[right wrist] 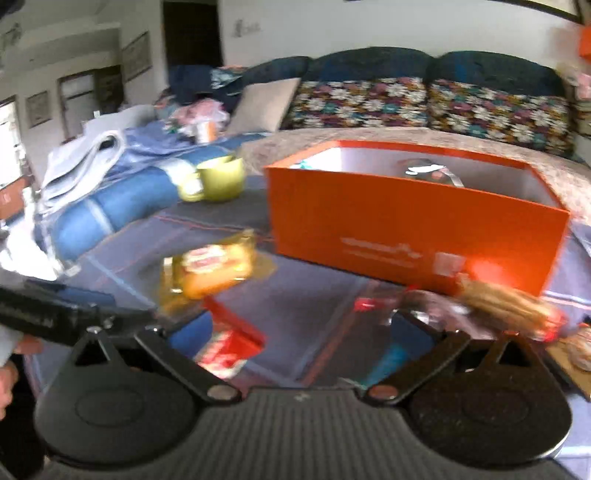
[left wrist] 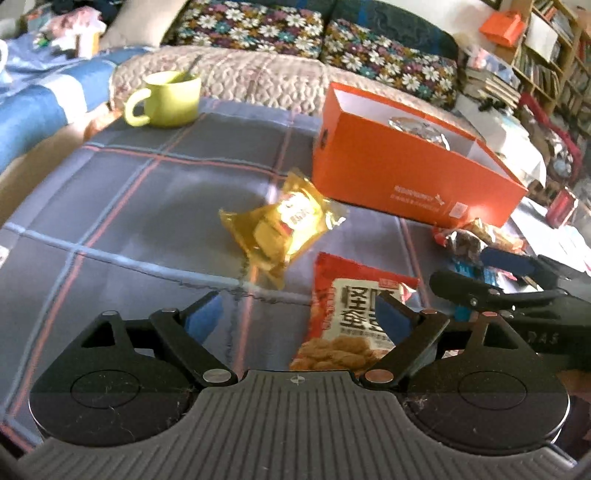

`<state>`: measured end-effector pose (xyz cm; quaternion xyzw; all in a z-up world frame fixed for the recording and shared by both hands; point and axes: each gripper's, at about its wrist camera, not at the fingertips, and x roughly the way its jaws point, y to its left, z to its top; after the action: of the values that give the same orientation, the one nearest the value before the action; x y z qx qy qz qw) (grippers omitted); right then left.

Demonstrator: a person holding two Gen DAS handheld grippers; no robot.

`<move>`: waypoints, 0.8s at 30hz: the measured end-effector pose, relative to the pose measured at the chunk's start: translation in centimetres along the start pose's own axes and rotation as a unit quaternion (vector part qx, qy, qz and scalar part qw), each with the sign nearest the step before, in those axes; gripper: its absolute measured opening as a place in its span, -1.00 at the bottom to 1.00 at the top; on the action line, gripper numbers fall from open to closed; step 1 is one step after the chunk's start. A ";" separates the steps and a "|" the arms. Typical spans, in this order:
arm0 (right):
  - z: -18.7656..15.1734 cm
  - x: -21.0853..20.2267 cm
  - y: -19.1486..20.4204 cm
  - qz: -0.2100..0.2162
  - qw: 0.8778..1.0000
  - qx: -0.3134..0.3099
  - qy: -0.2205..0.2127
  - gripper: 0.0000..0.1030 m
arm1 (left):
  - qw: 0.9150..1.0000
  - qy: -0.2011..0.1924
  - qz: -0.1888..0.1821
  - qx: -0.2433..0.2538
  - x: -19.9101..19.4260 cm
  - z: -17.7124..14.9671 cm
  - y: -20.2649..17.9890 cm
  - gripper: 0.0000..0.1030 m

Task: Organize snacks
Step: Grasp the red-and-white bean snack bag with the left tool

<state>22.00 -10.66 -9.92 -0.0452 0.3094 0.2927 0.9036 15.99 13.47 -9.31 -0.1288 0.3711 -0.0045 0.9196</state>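
Yellow pack (left wrist: pixel 282 225): centre of the left wrist frame, lying on the plaid cloth (left wrist: pixel 122 206), apart from both grippers. Red pack (left wrist: pixel 351 314): lower centre, just below the yellow one, partly behind the left gripper (left wrist: pixel 299 314), whose jaws stand wide with nothing between them. Orange box (left wrist: pixel 402 177): upper right, open-topped, a shiny item inside. Clear pack (right wrist: pixel 491 306): right wrist frame, lower right, just in front of the box, beside one finger of the right gripper (right wrist: pixel 299 332), jaws wide, holding nothing. Green mug (left wrist: pixel 168 98): upper left, at the cloth's far edge. Sofa (left wrist: pixel 258 22): top of frame, floral cushions.
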 end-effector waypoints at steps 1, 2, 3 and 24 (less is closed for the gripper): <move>-0.1 0.5 -0.2 -0.007 1.000 -0.002 0.008 0.99 | 1.000 0.006 -0.003 0.000 0.4 0.0 -0.3 0.22; -0.1 0.8 -0.2 -0.006 1.000 -0.002 0.009 0.99 | 1.000 0.009 -0.005 0.003 0.8 -0.1 -0.6 0.22; -0.2 1.1 -0.2 -0.001 1.000 -0.002 0.013 0.99 | 1.000 0.012 -0.005 0.010 1.1 -0.2 -0.9 0.21; -0.6 -3.8 -3.7 -0.021 0.999 0.029 -0.036 0.99 | 1.000 0.022 0.002 0.003 1.0 0.0 -1.1 0.32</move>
<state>21.31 -15.79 -8.51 -0.0150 0.2838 0.2657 0.9212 16.83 12.29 -9.76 -0.1250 0.3917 -0.0062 0.9115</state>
